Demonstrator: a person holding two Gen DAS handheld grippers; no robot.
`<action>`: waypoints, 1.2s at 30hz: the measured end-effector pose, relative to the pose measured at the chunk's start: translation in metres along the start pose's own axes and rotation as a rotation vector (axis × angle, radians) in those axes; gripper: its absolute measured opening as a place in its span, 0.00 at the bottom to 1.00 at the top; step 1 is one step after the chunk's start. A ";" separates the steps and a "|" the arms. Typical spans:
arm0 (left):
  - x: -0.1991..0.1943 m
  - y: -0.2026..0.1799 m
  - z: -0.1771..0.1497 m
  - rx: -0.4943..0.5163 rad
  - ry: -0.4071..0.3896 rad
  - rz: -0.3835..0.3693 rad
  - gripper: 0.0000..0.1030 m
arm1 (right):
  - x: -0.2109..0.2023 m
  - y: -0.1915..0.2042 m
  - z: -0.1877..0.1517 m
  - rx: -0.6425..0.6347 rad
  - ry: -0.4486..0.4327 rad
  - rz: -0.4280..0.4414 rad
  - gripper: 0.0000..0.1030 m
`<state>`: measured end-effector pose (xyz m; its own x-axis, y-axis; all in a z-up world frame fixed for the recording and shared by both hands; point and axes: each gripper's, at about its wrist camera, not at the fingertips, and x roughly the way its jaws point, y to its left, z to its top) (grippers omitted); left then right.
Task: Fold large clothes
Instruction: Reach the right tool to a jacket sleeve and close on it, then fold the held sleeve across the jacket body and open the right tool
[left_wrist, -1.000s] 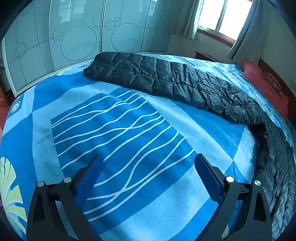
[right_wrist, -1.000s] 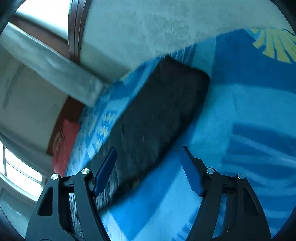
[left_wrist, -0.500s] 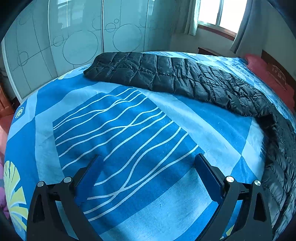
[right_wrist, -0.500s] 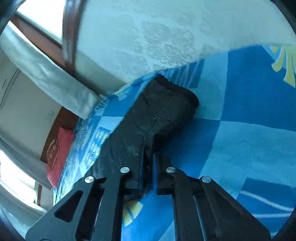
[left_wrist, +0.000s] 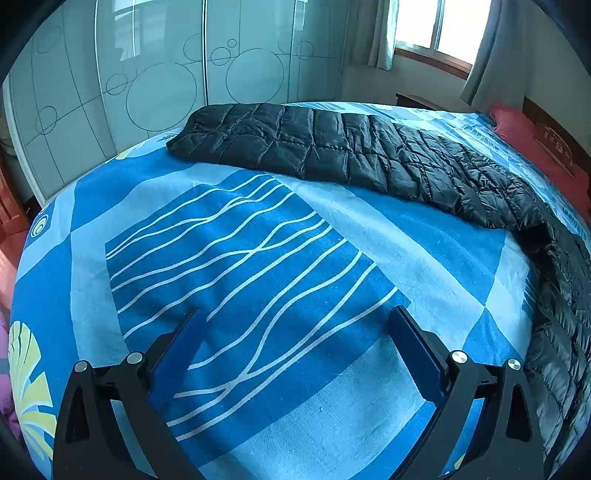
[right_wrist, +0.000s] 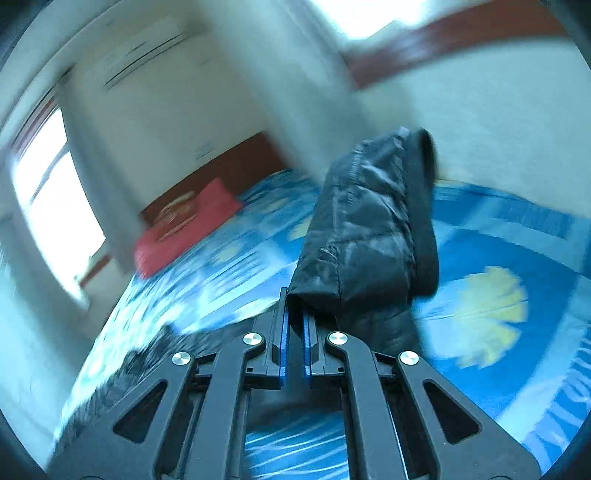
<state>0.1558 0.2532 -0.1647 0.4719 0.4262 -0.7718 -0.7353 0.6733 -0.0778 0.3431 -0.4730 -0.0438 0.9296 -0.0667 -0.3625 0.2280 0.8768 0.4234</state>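
Note:
A long black quilted down coat (left_wrist: 332, 155) lies stretched across the far side of the bed, its right part curving down along the bed's right edge. My left gripper (left_wrist: 295, 332) hovers open over the blue bedsheet (left_wrist: 240, 258), well short of the coat, with nothing between its fingers. In the right wrist view my right gripper (right_wrist: 293, 310) is shut on an end of the black coat (right_wrist: 369, 229), which is lifted off the bed and stands up in front of the camera. This view is blurred by motion.
The bed carries a blue patterned sheet with white wavy lines and yellow leaf prints (right_wrist: 487, 314). A red pillow (right_wrist: 184, 225) lies by the wooden headboard. Glass wardrobe doors (left_wrist: 147, 74) stand beyond the bed, and a curtained window (left_wrist: 432, 29) is at the far right.
My right gripper closed on the end of the coat, then swung up and rolled, lifting that end off the bed. My left gripper stayed open and nearly still.

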 end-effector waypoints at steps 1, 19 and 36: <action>0.000 0.000 0.000 -0.001 0.000 -0.002 0.95 | 0.003 0.021 -0.006 -0.035 0.011 0.021 0.06; 0.001 0.001 -0.001 -0.006 -0.012 -0.012 0.95 | 0.093 0.326 -0.187 -0.397 0.371 0.323 0.05; 0.001 0.001 -0.001 -0.002 -0.013 -0.006 0.95 | 0.088 0.313 -0.186 -0.313 0.546 0.473 0.45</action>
<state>0.1547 0.2538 -0.1658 0.4824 0.4303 -0.7630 -0.7335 0.6746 -0.0833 0.4425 -0.1161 -0.0973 0.6150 0.5196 -0.5931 -0.3243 0.8523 0.4103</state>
